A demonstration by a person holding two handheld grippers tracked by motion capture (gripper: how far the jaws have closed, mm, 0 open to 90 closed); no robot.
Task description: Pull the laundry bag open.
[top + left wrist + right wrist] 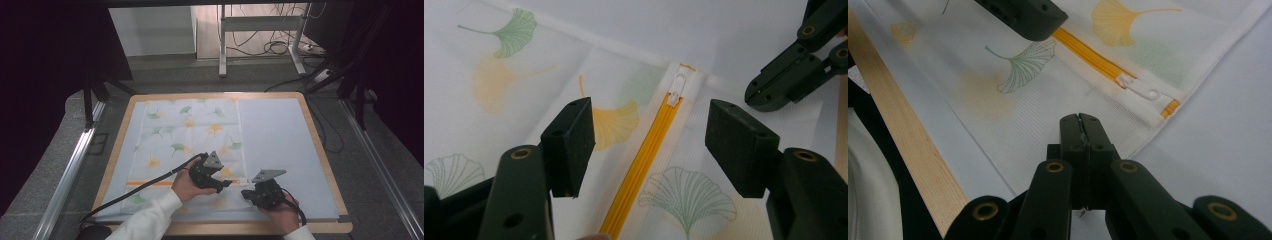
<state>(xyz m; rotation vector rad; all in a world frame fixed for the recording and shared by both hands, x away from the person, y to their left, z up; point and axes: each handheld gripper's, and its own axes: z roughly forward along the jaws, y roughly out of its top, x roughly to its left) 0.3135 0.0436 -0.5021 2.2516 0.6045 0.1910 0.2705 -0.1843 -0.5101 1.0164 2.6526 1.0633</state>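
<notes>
From the high view, I see the mesh pouch (187, 145), white with printed ginkgo leaves, lying flat on the left half of the pale blue mat (275, 145) that covers the wooden table (320, 145); the mat's right half lies bare, the widest open room on the board. My left gripper (226, 184) hovers over the pouch's near right corner, and my right gripper (246, 193) sits just beside it, near the table's front edge, the two tools close together. In the left gripper view, the jaws stand wide apart with nothing pressed between them, straddling the orange zipper (644, 160), which runs up between the pads to the white pull tab (676, 90) at the pouch's end seam; past that seam there is plain mat (the right gripper's black tip shows at the upper right corner, just off the pouch's edge). In the right gripper view, my right gripper (1080, 120) has its jaws pressed together; its tip rests at the pouch's white hem, though I cannot tell whether any fabric is pinched there. The zipper's end and pull tab (1143, 90) lie just ahead, near the corner, with bare mat to the right and the table's wooden edge strip (908, 145) well off to the left.
</notes>
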